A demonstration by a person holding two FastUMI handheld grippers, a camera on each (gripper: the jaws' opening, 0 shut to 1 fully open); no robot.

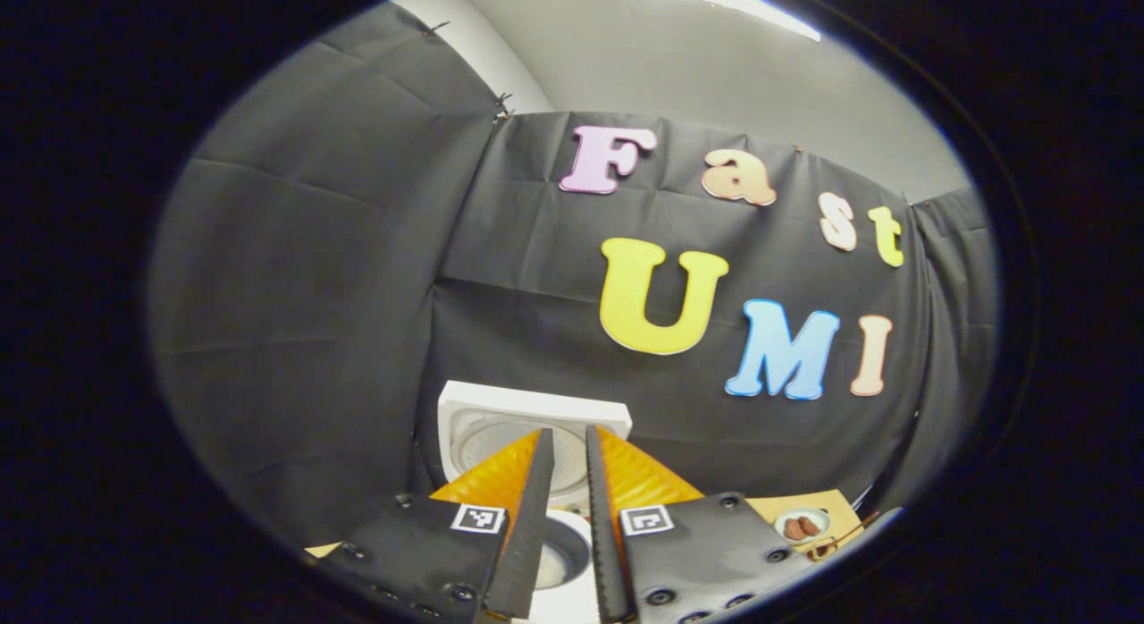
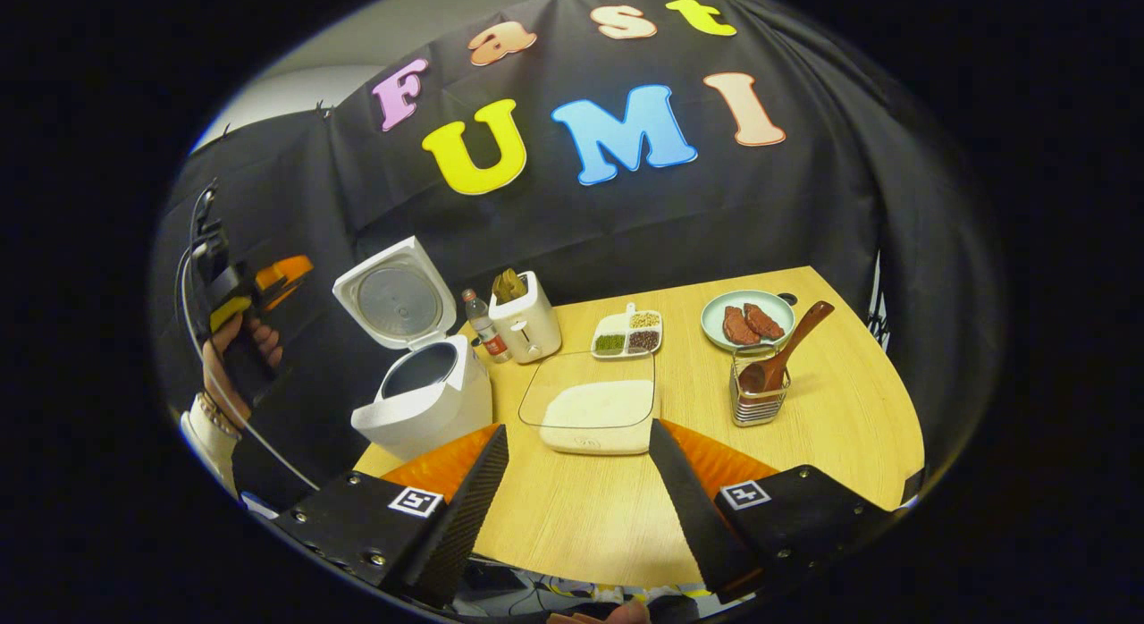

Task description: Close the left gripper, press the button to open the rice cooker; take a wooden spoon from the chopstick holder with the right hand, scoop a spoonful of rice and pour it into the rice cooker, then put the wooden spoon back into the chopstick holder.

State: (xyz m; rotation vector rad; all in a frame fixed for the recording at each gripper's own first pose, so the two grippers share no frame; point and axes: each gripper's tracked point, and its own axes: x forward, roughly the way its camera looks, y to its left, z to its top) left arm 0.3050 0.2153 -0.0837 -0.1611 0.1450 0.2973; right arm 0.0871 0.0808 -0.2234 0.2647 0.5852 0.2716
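Note:
The white rice cooker (image 2: 429,400) stands open at the table's left, its lid (image 2: 393,298) tilted back. In the left gripper view my left gripper (image 1: 568,434) is shut and empty, raised above the cooker's pot (image 1: 561,557) with the lid (image 1: 532,409) behind the fingers. A hand holds that left gripper (image 2: 299,271) up to the left of the cooker in the right gripper view. The wooden spoon (image 2: 791,342) stands bowl-down in the metal chopstick holder (image 2: 758,405) at the right. A clear box of rice (image 2: 594,409) lies mid-table. My right gripper (image 2: 576,441) is open, near the table's front edge.
A white toaster (image 2: 527,324) and a small bottle (image 2: 483,327) stand behind the cooker. A divided dish of beans (image 2: 628,333) and a green plate with meat (image 2: 749,318) sit at the back. The wooden table (image 2: 840,445) has bare room at the front and right.

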